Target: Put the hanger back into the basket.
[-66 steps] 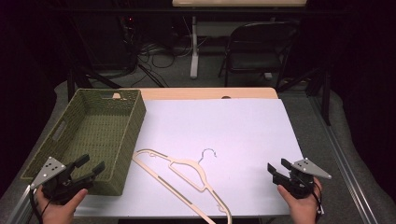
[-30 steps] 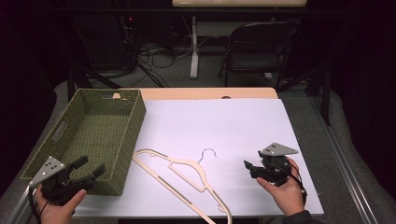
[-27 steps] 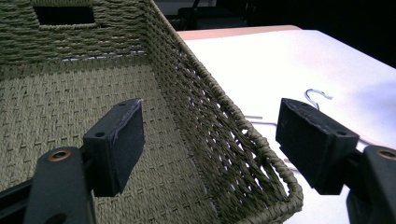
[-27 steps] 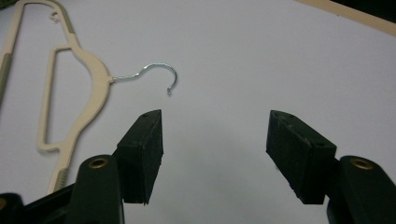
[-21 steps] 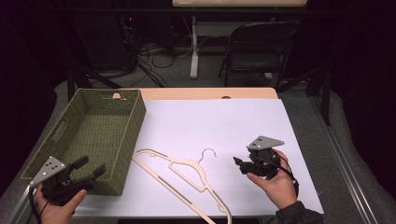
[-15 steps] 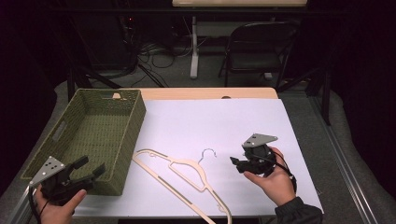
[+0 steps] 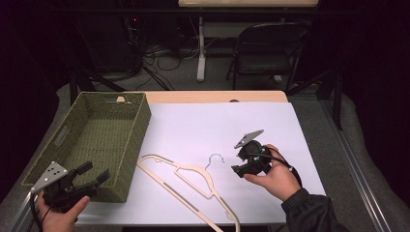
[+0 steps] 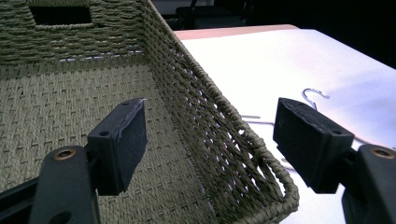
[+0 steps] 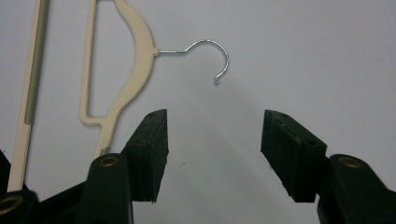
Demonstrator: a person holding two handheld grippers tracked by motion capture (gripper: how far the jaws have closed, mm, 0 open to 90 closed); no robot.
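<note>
Left tongs [image 7: 92,175] wait wide apart at the basket's [image 7: 137,145] near corner. Right tongs [image 7: 240,170], jaws wide, have swung inward toward the hanger [image 7: 193,180] on the table [image 7: 193,121]; probably a grab at its hook [image 9: 211,54] follows.

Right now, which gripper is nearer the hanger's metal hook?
Right. The right gripper sits just beside the hook, jaws open toward it. The left gripper hovers at the basket's near corner, farther off.
</note>
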